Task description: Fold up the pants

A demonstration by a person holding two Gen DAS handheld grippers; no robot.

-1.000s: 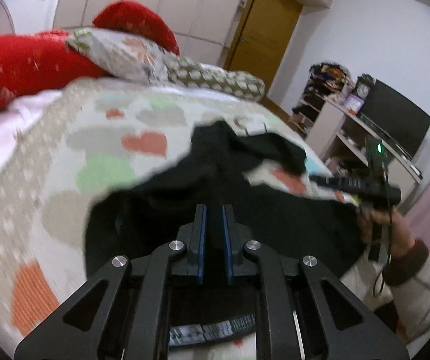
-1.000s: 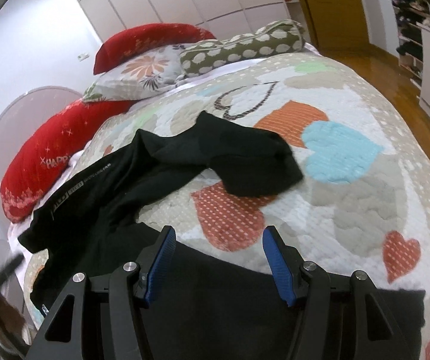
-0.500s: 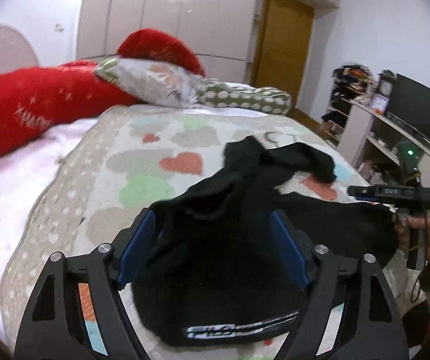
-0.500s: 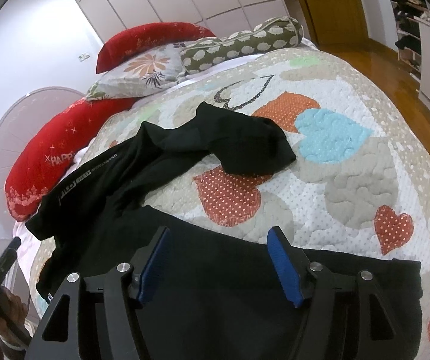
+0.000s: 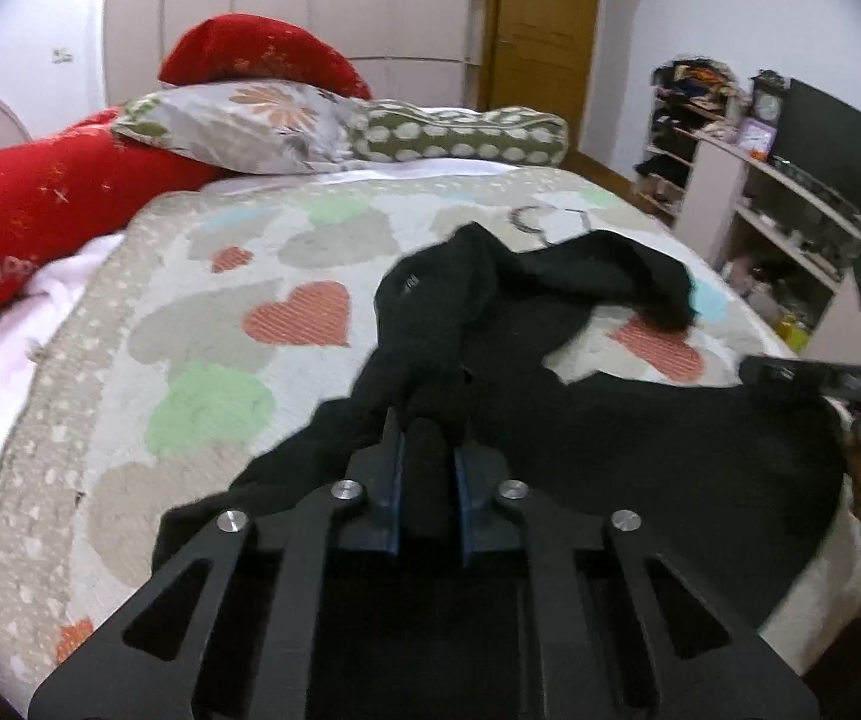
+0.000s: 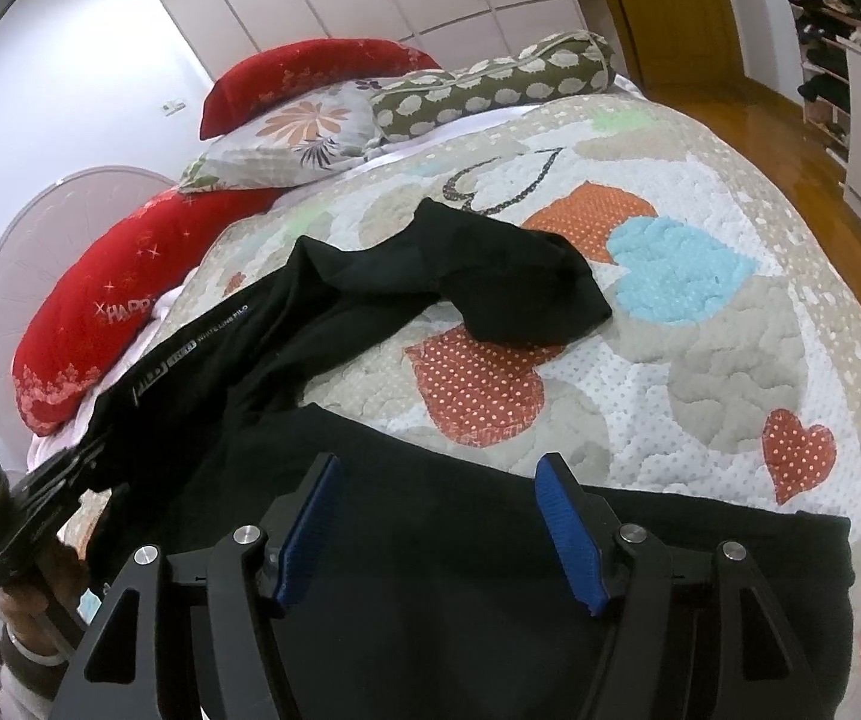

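The left gripper (image 5: pixel 427 468) is pinched tight on a bunched fold of the black pants (image 6: pixel 490 570), which sprawl across the heart-patterned quilt (image 6: pixel 700 360). The right gripper (image 6: pixel 439 531) stands apart over the waist end, blue pads (image 6: pixel 568 534) gripping nothing. White lettering runs along one leg, too small to read; a red pillow (image 6: pixel 100 324) reads "HAPP"

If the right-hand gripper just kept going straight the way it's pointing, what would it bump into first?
Most likely the black pants: the open right gripper points down at the fabric spread on the quilt, though depth is hard to judge.
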